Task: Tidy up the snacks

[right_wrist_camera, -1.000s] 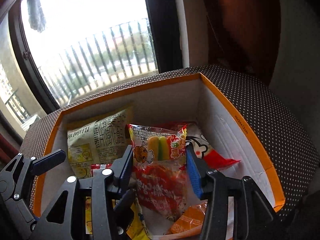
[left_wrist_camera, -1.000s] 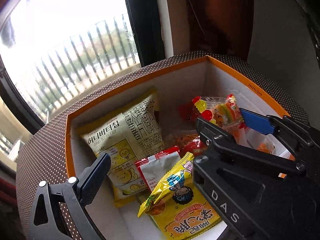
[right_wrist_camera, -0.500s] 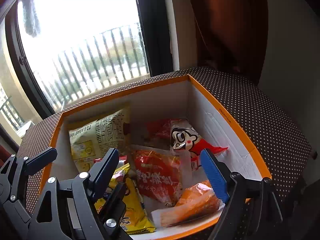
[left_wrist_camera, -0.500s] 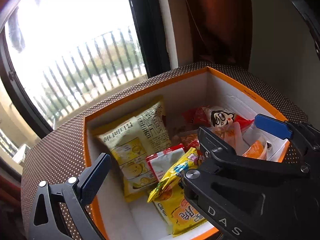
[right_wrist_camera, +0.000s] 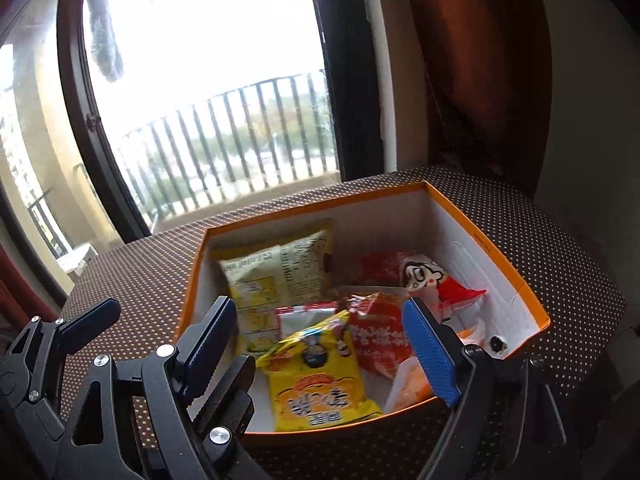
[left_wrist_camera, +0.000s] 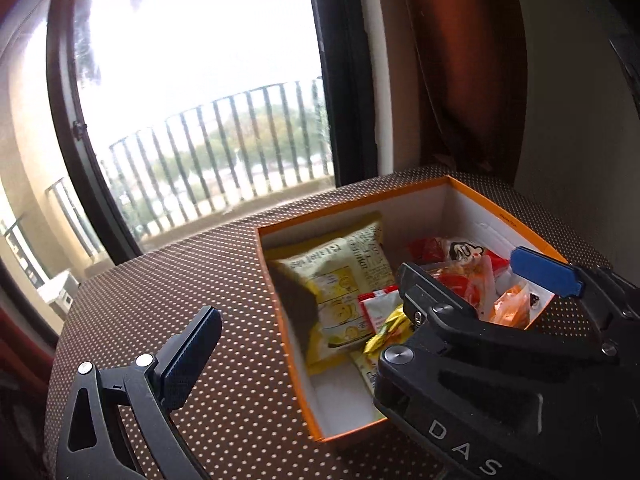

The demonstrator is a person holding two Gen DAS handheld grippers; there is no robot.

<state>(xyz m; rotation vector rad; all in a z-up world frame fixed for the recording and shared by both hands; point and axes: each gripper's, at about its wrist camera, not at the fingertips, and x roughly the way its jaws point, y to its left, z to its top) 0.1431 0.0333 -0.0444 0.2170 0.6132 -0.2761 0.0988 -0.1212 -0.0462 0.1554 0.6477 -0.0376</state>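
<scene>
At twelve o'clock from your right gripper [right_wrist_camera: 324, 344], the snacks [right_wrist_camera: 320, 376] lie packed inside the orange box [right_wrist_camera: 490, 246]; both it and your left gripper [left_wrist_camera: 360, 312] hang spread, empty, since nothing looks left outside.

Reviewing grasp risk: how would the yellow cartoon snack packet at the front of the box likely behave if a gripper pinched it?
The yellow cartoon packet looks like glossy, puffed film, so it would probably crumple and might slip between the pads. It likely is light for its size. Lying loosely on other packets in the orange box, it would probably slide rather than tip if pushed.
</scene>
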